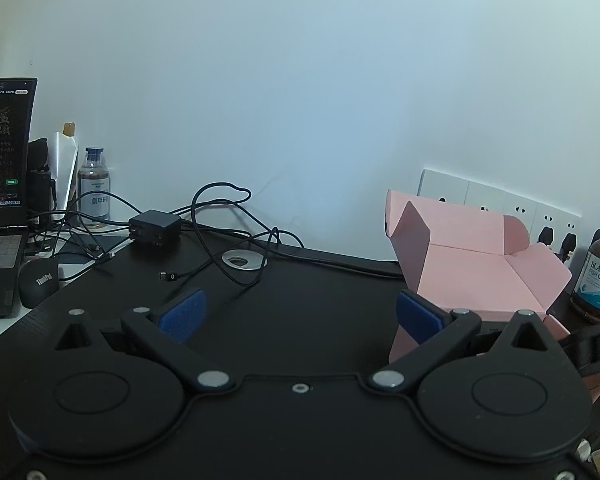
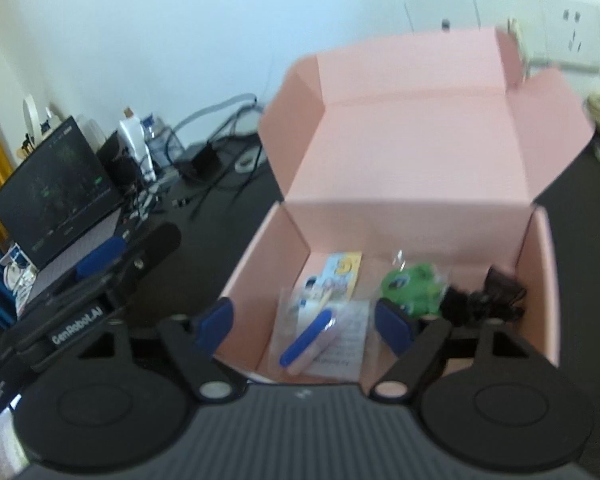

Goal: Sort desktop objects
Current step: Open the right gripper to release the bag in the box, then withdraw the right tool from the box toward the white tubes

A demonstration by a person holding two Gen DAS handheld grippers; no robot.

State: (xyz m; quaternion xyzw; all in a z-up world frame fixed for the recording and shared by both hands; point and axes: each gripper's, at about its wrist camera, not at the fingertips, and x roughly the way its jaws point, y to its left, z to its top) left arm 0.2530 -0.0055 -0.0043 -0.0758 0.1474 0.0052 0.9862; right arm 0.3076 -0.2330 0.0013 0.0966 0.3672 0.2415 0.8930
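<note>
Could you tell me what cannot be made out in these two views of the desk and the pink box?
- Pink box contents: hidden by its own walls in the left wrist view.
- Dark item in the box: too blurred to identify, right wrist view.
- Printed sheet under the blue-and-pink item: text blurred.
- Supplement bottle: label cut off by the right edge, left wrist view.
- Laptop: cut off by the left edge.

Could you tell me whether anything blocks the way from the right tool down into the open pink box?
Nothing visible does. The right tool hangs open over the pink box, whose lid is folded back. A blue pen, a green toy and papers already lie on its floor.
</note>
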